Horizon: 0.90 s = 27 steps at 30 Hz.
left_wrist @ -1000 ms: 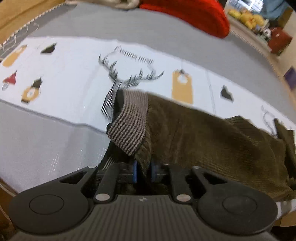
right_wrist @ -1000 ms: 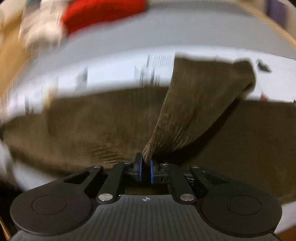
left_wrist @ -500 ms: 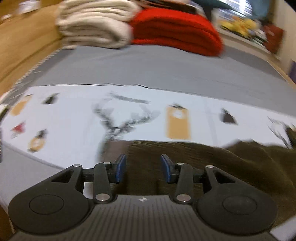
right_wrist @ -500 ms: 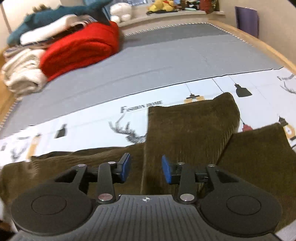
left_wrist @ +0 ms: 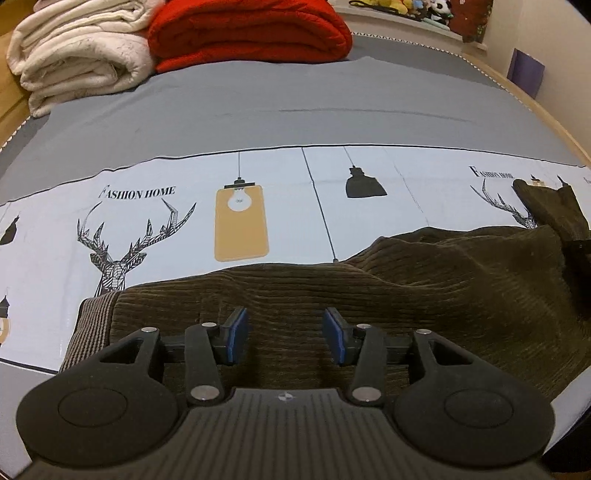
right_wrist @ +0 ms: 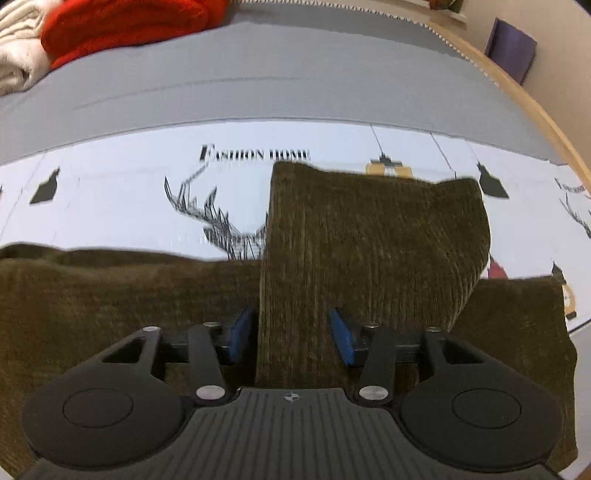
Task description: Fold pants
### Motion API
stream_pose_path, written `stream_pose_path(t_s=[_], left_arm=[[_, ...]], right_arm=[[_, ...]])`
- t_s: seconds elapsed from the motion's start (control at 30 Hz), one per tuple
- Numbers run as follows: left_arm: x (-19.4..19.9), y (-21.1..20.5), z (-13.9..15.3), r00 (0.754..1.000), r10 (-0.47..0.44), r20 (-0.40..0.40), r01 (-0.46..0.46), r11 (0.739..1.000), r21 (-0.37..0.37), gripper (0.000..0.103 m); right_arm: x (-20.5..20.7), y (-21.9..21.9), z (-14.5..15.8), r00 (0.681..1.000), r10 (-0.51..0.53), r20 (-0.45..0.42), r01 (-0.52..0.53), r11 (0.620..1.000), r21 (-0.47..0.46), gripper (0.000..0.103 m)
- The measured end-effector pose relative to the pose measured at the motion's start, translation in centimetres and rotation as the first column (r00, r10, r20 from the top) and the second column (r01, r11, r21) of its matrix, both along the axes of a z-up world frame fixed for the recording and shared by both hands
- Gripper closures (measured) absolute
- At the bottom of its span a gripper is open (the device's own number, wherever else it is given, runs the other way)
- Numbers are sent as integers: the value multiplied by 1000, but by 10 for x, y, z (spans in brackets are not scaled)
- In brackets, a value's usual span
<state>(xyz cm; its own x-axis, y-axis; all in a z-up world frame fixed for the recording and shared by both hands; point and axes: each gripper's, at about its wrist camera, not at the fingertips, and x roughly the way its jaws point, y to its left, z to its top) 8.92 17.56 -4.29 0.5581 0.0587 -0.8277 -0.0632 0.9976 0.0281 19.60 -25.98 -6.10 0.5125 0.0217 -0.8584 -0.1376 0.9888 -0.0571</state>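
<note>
Dark olive corduroy pants (left_wrist: 424, 280) lie flat on a white printed cloth (left_wrist: 295, 199). Their striped waistband (left_wrist: 88, 325) shows at the left in the left wrist view. My left gripper (left_wrist: 283, 336) is open and empty, just above the waist end. In the right wrist view one pant leg (right_wrist: 369, 251) lies folded back over the rest of the pants (right_wrist: 110, 295). My right gripper (right_wrist: 291, 336) is open and empty, its jaws apart on either side of that folded leg's near end.
The printed cloth (right_wrist: 110, 192) lies on a grey bed sheet (left_wrist: 295, 103). A folded red blanket (left_wrist: 251, 29) and a cream blanket (left_wrist: 81, 55) sit at the far side. The bed's wooden rim (right_wrist: 535, 110) curves along the right, with a purple box (left_wrist: 526, 72) beyond.
Both grippers were shut on the pants one second ago; both have opened and let go. The pants now lie flat, with the leg folded over.
</note>
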Motion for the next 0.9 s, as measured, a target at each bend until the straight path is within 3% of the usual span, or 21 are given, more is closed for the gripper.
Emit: stream_pose_path(t_s=[0.07,0.2,0.27,0.33,0.4,0.47,0.5,0.53,0.6,0.67,0.73,0.9], left_arm=[[-1,-3,4,1000,5,7,-5,1000,-10,52],[-5,-4,6,1000,24,2,-24,999,-44,52],[-7,-6,6,1000,22,-4,-22,998,-61,52],[-10,-9,6,1000,16,-11,-16,998,-64,52],[-12,-13,4,1000,1,-31,-3,999,-52,52],[-13,-16,1,999,-8,-51,7,999,-31,52],[-14,-15,1,999,-7,-54,6,1000,-28,52],[-14,-15,1,999,-4,-53,2,1000,-31,52],[-14,-12,2,999,11,-51,-14,999,-47,51],[-13,-12,1,998,22,-56,-25,998,-55,50],[-12,-13,-1,998,22,-64,-24,999,-46,50],[-11,-19,-10,995,-2,-95,0,1000,-23,50]], right_arm=[[-8,-10,8,999,-20,33,20,1000,21,95],[-33,-51,38,985,-123,120,110,988,104,96],[-49,-83,49,972,-198,123,178,971,157,96],[-66,-117,47,967,-249,53,233,950,207,96],[-84,-142,30,968,-234,-87,248,945,212,96],[-103,-147,14,975,-147,-168,171,975,142,96],[-111,-146,12,980,-108,-167,125,987,98,95],[-119,-147,13,986,-81,-148,92,993,70,95],[-128,-164,25,990,-113,-89,124,983,136,92],[-133,-185,39,978,-209,-17,206,946,252,80],[-133,-195,53,957,-284,63,253,918,304,65],[-108,-172,65,954,-255,159,189,921,341,59]])
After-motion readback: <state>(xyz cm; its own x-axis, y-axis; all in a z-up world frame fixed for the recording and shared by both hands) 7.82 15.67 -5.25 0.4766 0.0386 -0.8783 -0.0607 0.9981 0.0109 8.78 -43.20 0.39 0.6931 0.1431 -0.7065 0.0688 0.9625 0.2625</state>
